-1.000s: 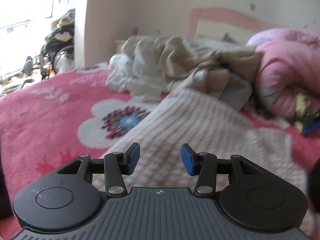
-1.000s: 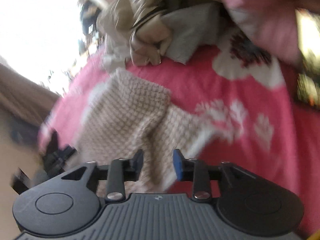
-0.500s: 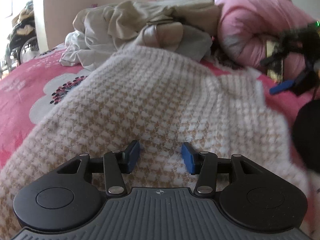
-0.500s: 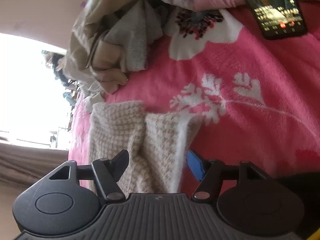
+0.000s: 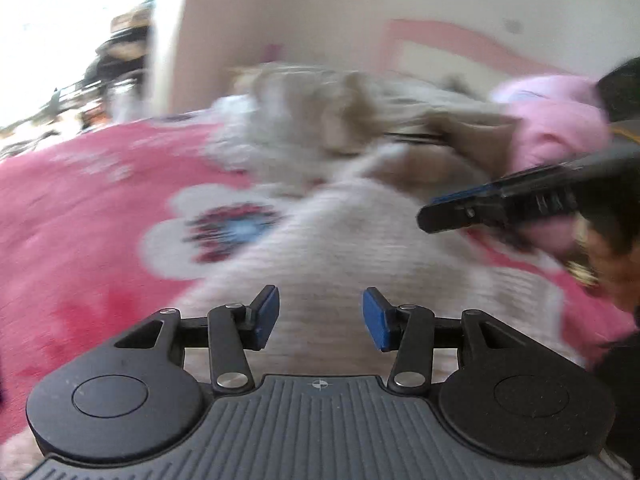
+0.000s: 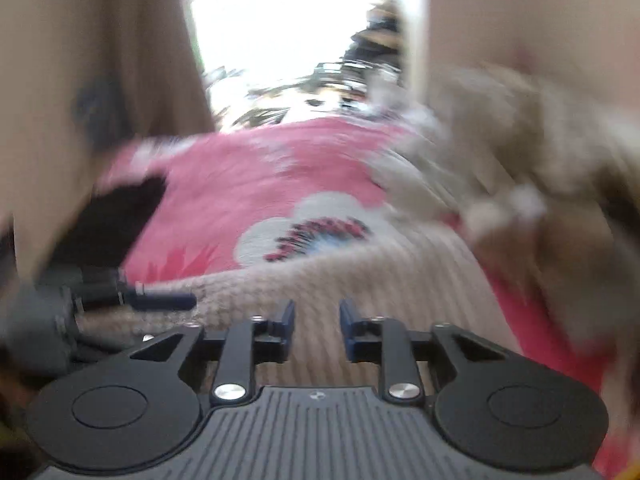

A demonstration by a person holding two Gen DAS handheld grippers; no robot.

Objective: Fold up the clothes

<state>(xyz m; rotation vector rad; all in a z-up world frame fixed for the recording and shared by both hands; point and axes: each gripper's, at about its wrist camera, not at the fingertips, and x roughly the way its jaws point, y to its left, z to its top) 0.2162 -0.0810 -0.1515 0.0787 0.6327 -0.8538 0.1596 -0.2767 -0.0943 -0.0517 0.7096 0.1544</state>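
A cream-and-beige knitted sweater (image 5: 360, 248) lies spread flat on the pink flowered bed, just before a rumpled pile of clothes (image 5: 352, 136).

Two handheld grippers, matching build
Left gripper (image 5: 321, 316), right gripper (image 6: 317, 330): black linkage arms, blue pads (image 5: 267, 316), silver pivot screws, ribbed grey base plates.

Daylight floods in from a blown-out window (image 6: 304, 20) at the far side, white with glare. Both views are smeared by motion blur; fisheye distortion bends and darkens the edges.
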